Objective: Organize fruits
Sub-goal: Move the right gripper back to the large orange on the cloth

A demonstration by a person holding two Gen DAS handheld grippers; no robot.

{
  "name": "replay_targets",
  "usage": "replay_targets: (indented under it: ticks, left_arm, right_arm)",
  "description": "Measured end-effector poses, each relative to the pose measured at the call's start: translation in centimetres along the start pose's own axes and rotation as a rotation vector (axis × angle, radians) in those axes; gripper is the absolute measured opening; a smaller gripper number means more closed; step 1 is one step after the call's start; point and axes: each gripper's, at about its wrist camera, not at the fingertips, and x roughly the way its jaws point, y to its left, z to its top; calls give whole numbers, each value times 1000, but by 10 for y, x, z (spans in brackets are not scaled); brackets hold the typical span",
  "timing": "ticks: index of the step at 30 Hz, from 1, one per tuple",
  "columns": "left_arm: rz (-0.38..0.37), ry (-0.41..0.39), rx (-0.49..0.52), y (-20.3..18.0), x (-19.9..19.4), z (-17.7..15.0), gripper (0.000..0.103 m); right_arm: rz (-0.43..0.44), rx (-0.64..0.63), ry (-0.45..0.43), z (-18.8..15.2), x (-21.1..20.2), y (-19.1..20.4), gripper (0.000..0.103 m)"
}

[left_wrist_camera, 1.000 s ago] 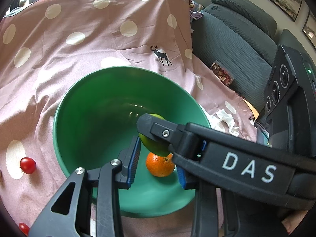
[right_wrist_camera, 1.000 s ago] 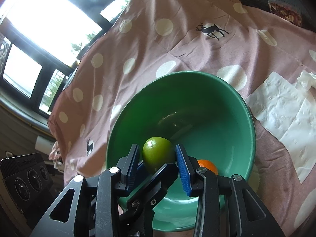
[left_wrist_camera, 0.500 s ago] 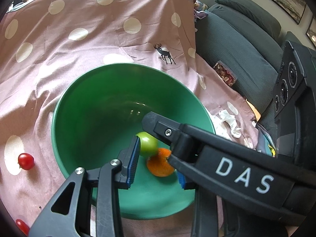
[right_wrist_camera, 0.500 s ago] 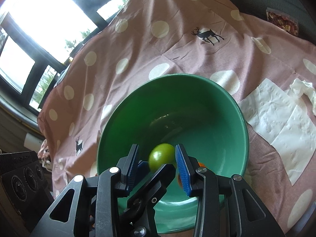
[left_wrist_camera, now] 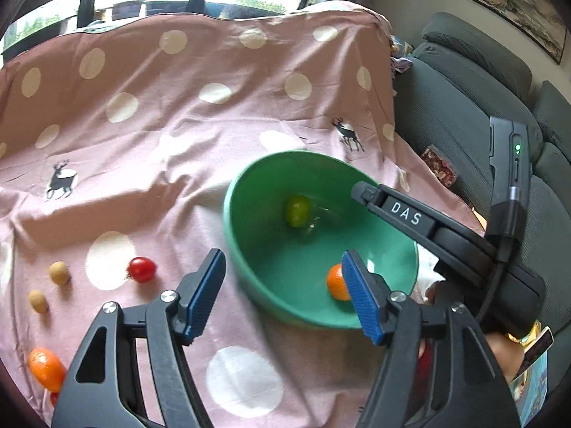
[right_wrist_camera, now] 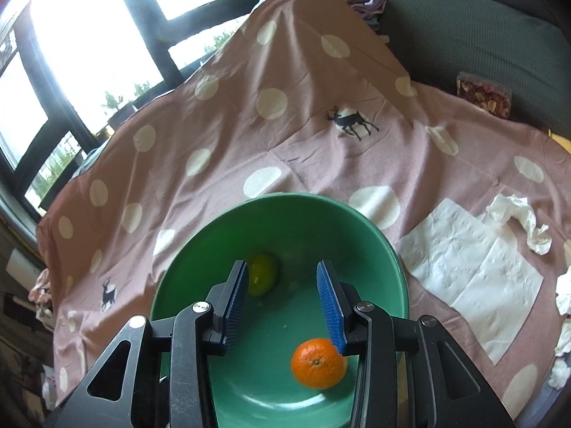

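Observation:
A green bowl point(left_wrist_camera: 230, 214) point(right_wrist_camera: 285, 198) stands on the pink dotted cloth. A lime point(left_wrist_camera: 298, 210) point(right_wrist_camera: 264, 278) lies loose and blurred inside it, with a mandarin point(left_wrist_camera: 335, 283) point(right_wrist_camera: 318, 363) nearer the front wall. My left gripper point(left_wrist_camera: 282, 255) hovers over the bowl's left rim; its jaws are opening with nothing between them. My right gripper point(right_wrist_camera: 282, 265) hangs above the bowl, open and holding nothing; one of its fingers point(left_wrist_camera: 403, 212) reaches in from the right. Left of the bowl a cherry tomato point(left_wrist_camera: 142, 269), two small brown fruits point(left_wrist_camera: 59, 273) and an orange fruit point(left_wrist_camera: 46, 365) lie on the cloth.
White paper napkins point(right_wrist_camera: 471, 274) and crumpled tissue point(right_wrist_camera: 521, 221) lie on the cloth right of the bowl. A grey sofa point(left_wrist_camera: 464, 107) borders the cloth on the right, with a small bag of dried pieces point(right_wrist_camera: 483, 94) on it. Windows stand behind the cloth.
The lime has left the right gripper's pads and now lies in the bowl. My left gripper has drawn back up and to the left, and its jaws have spread wide.

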Motion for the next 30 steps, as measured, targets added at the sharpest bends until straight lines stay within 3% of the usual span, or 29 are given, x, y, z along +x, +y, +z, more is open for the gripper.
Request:
replay_targets:
  ticks: [4, 8, 11, 17, 22, 26, 30]
  left_arm:
    - [134, -30, -95, 40, -31, -12, 74]
    - [319, -64, -223, 87, -56, -33, 76]
    - [402, -56, -290, 118, -64, -53, 77]
    - [414, -19, -390, 154, -62, -73, 77]
    - [405, -24, -360, 155, -63, -77, 77]
    - [453, -30, -332, 153, -63, -78, 77]
    - [430, -31, -334, 153, -65, -79, 77]
  right_arm:
    - [-13, -54, -44, 1, 12, 13, 43]
    - [-114, -158, -132, -3, 15, 30, 43]
    - [-156, -195, -106, -4, 18, 35, 43]
    - [-250, -291, -66, -16, 21, 45, 43]
    - [-317, -378, -25, -27, 37, 52, 43]
    - [-322, -375, -21, -34, 29, 54, 43]
    - [-359, -414, -24, -40, 18, 57, 43]
